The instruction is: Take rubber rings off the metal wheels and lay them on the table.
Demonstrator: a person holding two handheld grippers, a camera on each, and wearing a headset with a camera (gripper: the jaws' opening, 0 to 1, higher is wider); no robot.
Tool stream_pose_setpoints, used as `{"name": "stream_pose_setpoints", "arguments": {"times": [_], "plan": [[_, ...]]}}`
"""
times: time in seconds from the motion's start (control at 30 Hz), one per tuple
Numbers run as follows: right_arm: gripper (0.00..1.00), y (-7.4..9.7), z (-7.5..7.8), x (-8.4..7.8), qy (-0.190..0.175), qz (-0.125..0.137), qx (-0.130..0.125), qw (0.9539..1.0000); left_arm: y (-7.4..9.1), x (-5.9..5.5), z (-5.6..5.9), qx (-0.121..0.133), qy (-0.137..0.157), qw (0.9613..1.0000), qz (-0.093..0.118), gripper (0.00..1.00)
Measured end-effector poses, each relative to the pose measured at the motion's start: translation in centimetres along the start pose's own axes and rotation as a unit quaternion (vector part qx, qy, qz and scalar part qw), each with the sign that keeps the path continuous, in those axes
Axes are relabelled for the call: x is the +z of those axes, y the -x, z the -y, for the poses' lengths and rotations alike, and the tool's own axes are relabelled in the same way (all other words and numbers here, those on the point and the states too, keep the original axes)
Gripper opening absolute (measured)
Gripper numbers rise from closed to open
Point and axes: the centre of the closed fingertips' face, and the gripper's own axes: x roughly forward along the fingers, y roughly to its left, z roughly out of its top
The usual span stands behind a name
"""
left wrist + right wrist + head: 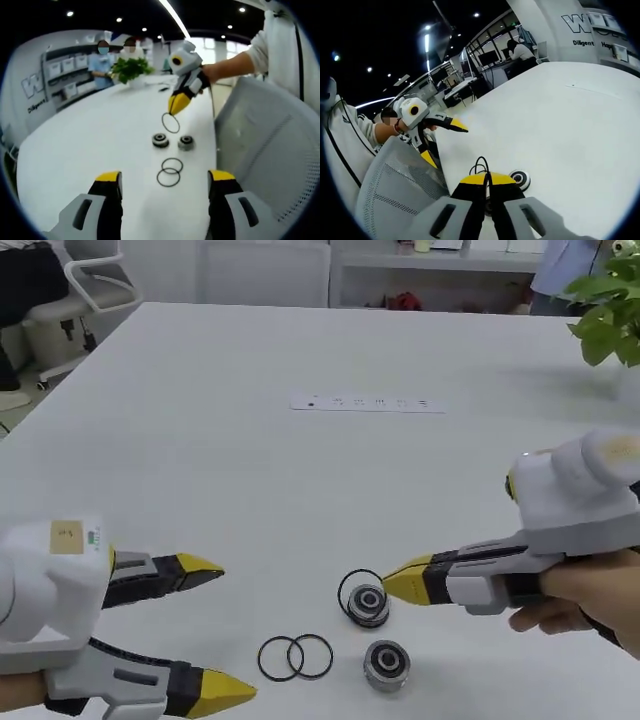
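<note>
- Two fingers of the left gripper (215, 628) stand wide apart with nothing between them. It sits at the near edge of the surface (250, 440), left of the work. Probably it is parked there to leave the other hand room, or to be ready to steady a wheel.
- Just right of it, the loose rings (295, 657) lie flat and overlapping close to the near edge. They are thin black hoops and look set down as finished.
- Farther from the edge, the lifted ring (352, 585) stands tilted up off the far wheel (368, 604). It is a fine black loop that keeps its round shape. Whether its low side touches the wheel cannot be told.
- Beside the loose rings, the near wheel (386, 662) is a small metal disc with a dark centre. No ring shows on it.
- Reaching in low from the right edge, the right gripper (400, 582) has its fingers pressed together on the lifted ring's right side. That flat approach likely lets the narrow tips pinch so thin a band and peel it away.
</note>
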Motion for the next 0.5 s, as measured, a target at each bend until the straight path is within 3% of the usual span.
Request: {"name": "stream_pose_setpoints", "arguments": {"times": [0.23, 0.5], "plan": [[0.0, -0.7, -0.6, 0.1, 0.005, -0.004, 0.009, 0.9999, 0.4, -0.6, 0.1, 0.011, 0.012, 0.9999, 0.0, 0.7], [0.0, -1.7, -1.2, -0.6, 0.008, -0.02, 0.023, 0.9995, 0.3, -1.3, 0.9, 0.008, 0.021, 0.9998, -0.002, 0.7]]}}
